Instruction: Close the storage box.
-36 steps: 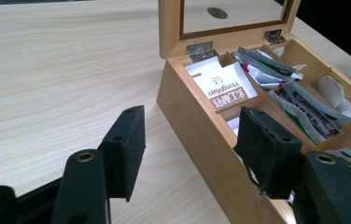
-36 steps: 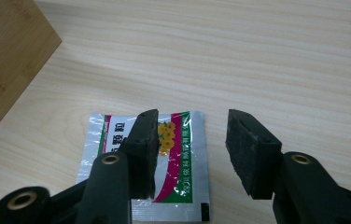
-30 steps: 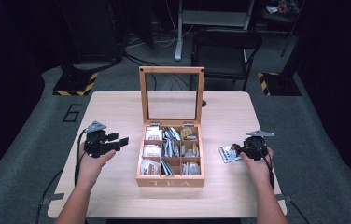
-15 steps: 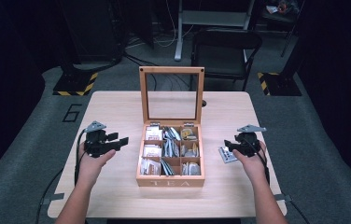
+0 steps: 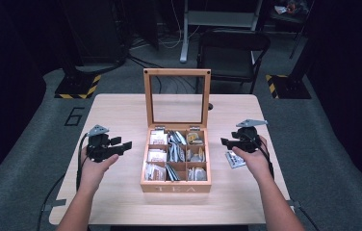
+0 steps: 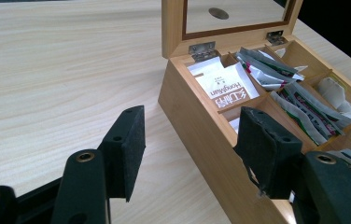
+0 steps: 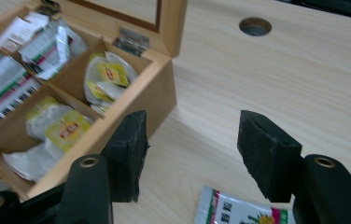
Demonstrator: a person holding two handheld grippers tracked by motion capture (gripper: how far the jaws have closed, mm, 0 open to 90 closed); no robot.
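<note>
Standing at the centre of the high view, one light wooden tea box (image 5: 175,163) with a glass-paned lid raised upright sits on the pale wooden bench (image 5: 121,110), its nine compartments holding paper and foil tea sachets. At the left of that view the left gripper (image 5: 123,145) hovers just beside the box, its two black fingers (image 6: 126,148) spread wide and holding nothing; nothing lies between them and the box wall. At the right the right gripper (image 5: 225,142) likewise has its fingers (image 7: 129,151) wide apart and empty. One loose green-and-white tea sachet (image 7: 239,208) lies flat on the bench below this gripper, right of the box. One black chair (image 5: 232,48) stands beyond the bench.
</note>
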